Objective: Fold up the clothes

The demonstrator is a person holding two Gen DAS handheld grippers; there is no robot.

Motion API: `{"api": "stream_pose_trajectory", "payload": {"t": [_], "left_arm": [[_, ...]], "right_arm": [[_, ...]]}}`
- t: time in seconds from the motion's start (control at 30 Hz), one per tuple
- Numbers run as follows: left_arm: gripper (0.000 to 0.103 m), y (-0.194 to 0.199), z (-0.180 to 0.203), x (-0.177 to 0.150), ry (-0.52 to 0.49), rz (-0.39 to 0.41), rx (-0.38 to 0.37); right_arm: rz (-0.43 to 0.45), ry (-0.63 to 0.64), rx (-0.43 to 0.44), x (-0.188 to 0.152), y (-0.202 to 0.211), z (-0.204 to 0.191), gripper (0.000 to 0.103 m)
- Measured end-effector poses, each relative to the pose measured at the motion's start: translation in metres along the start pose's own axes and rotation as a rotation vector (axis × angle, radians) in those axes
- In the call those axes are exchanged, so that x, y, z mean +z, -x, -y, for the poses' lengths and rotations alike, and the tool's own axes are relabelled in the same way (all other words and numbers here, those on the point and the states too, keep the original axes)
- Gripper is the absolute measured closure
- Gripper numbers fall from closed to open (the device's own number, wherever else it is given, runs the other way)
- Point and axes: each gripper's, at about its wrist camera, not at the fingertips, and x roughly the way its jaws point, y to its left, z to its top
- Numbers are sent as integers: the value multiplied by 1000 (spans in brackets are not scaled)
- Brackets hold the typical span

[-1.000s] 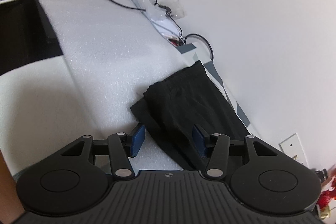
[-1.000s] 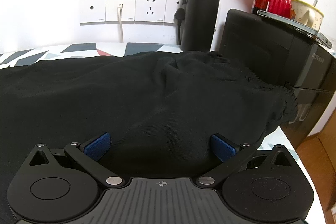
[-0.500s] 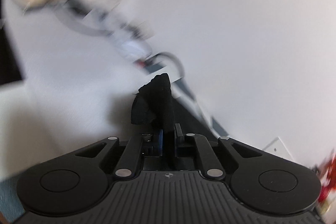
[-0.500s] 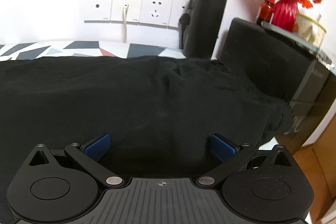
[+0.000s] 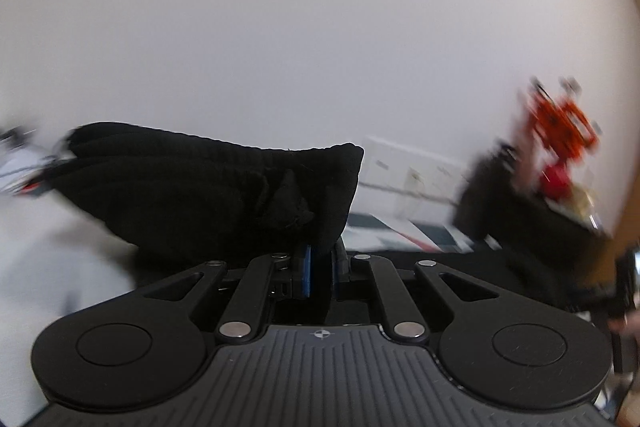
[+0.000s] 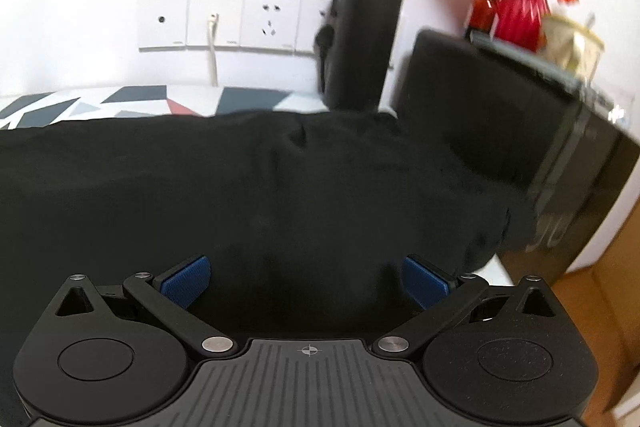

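Observation:
A black garment [image 6: 248,187] lies spread over the patterned table top [image 6: 120,103] in the right wrist view. My right gripper [image 6: 306,279] stands open just above the cloth, its blue pads wide apart with nothing pinched. In the left wrist view my left gripper [image 5: 322,269] is shut on an end of the same black garment [image 5: 208,187], which is lifted off the surface and hangs to the left in front of the white wall. That view is blurred by motion.
A black flask [image 6: 366,27] stands at the back against the wall sockets [image 6: 224,21]. A black appliance [image 6: 520,155] fills the right side, with a red vase of orange flowers [image 6: 520,11] and a cream cup [image 6: 572,43] on top. White foam sheeting [image 5: 44,247] lies at left.
My left gripper closed on the garment's end, lifted it and swung right toward the wall sockets and flowers. The right gripper stayed open, drifting slightly over the cloth.

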Motion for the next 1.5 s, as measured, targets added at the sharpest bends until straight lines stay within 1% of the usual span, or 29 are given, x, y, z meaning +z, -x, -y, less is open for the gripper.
{"api": "stream_pose_trajectory", "payload": {"t": [0.1,0.23,0.33,0.4,0.47,0.5,0.53,0.57,0.6,0.63,0.73,0.83,0.9,0.93,0.97,1.03,1.1,1.23,1.33,1.4,1.47,1.5], "left_arm": [[94,-24,35,-10,-90,-62,-80],[94,-58,78,-30,-214,-178,-182],[94,-77,100,-47,-268,-273,-213],[93,-83,105,-56,-279,-310,-215],[90,-79,100,-60,-264,-323,-225],[85,-76,96,-63,-255,-328,-231],[70,-72,92,-62,-243,-333,-256],[49,-67,87,-61,-230,-337,-286],[40,-60,83,-61,-225,-331,-312],[31,-50,82,-60,-237,-312,-316],[31,-25,88,-58,-335,-243,-283],[30,8,82,-55,-420,-183,-250],[28,22,70,-56,-447,-178,-188],[28,26,62,-57,-449,-190,-149],[28,28,52,-59,-440,-210,-108],[28,29,32,-61,-396,-247,-40],[28,30,20,-63,-372,-258,-11],[28,31,9,-63,-374,-257,19],[28,33,-1,-63,-381,-282,27],[27,35,-7,-63,-387,-291,30],[16,34,-13,-61,-373,-301,50],[15,34,-15,-60,-373,-306,55]], "right_arm": [[-3,-67,28,-7,-5,8,1],[-7,-97,36,-9,-6,11,1],[-6,-92,36,-10,-6,10,1],[-5,-89,37,-10,-6,9,1],[-7,-94,43,-10,-7,10,1],[-9,-97,46,-10,-8,10,1],[-9,-97,47,-10,-7,10,1],[-8,-97,47,-10,-7,10,1],[-8,-97,47,-10,-7,9,1],[-7,-97,47,-10,-7,9,1],[-5,-91,43,-10,-6,7,1],[-2,-79,34,-10,-5,5,1],[3,-65,25,-10,-3,2,1],[11,-47,18,-10,0,-1,1],[20,-29,10,-10,3,-4,1],[44,-5,28,-8,15,-13,1],[69,17,48,-6,27,-22,1],[132,65,152,6,60,-51,1],[131,94,263,11,73,-76,1],[109,119,336,11,75,-97,1],[92,150,383,9,75,-118,1],[84,166,406,8,75,-129,1]]}}
